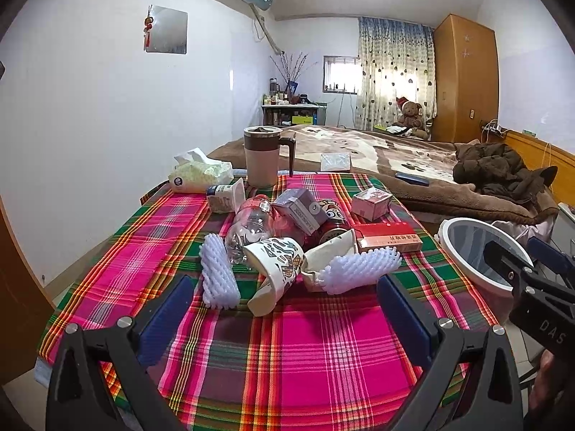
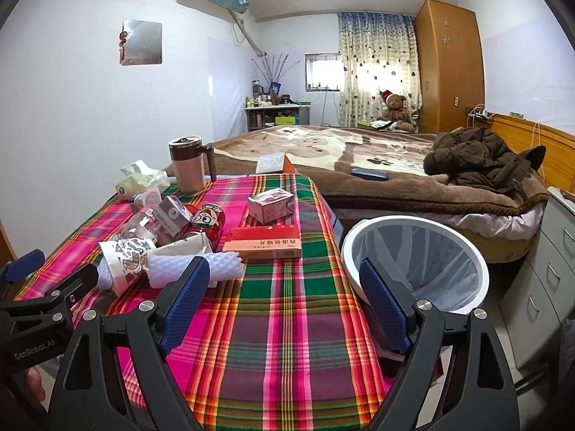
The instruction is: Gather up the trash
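- My left gripper (image 1: 287, 309) hovers low over the plaid tablecloth (image 1: 316, 359), jaws spread wide and holding nothing.
- Just ahead of its fingers lies the trash pile: a crushed paper cup (image 1: 275, 269), two white foam nets (image 1: 219, 276), a clear bottle (image 1: 251, 226), a red can (image 1: 332, 222) and small boxes.
- My right gripper (image 2: 287, 298) is level near the table's right edge, also spread wide and holding nothing.
- The white bin (image 2: 417, 262) stands just beyond its right finger; a red flat box (image 2: 264, 242) lies ahead, slightly left.
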`<state>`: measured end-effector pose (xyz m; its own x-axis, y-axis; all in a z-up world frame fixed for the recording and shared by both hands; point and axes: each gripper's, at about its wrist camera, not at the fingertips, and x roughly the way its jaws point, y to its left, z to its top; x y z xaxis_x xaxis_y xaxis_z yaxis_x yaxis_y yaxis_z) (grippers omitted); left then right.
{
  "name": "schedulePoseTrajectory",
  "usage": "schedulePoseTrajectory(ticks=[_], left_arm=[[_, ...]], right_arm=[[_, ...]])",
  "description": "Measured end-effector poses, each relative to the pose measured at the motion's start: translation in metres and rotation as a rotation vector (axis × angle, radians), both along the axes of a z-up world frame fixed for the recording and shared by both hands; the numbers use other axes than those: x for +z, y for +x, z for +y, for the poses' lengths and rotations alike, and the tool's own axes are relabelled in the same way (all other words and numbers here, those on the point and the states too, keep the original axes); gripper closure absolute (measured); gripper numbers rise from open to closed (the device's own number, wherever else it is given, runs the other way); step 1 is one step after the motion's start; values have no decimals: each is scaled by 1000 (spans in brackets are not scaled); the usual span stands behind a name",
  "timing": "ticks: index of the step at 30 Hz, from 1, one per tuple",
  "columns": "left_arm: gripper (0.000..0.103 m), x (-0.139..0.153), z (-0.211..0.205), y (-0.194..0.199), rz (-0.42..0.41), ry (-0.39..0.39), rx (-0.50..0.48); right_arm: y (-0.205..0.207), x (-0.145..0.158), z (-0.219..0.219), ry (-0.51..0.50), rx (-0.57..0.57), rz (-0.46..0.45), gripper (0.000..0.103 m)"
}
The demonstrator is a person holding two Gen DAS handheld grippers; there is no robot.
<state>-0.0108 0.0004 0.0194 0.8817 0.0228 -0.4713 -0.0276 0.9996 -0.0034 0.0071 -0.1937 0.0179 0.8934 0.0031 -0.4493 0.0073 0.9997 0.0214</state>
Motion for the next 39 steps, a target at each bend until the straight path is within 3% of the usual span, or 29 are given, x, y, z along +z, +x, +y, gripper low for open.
schedulePoseTrajectory(ticks=[39], left_arm=[[0, -2, 4, -1, 17, 0, 5]], right_arm=[[1, -2, 1, -5, 1, 2, 16]])
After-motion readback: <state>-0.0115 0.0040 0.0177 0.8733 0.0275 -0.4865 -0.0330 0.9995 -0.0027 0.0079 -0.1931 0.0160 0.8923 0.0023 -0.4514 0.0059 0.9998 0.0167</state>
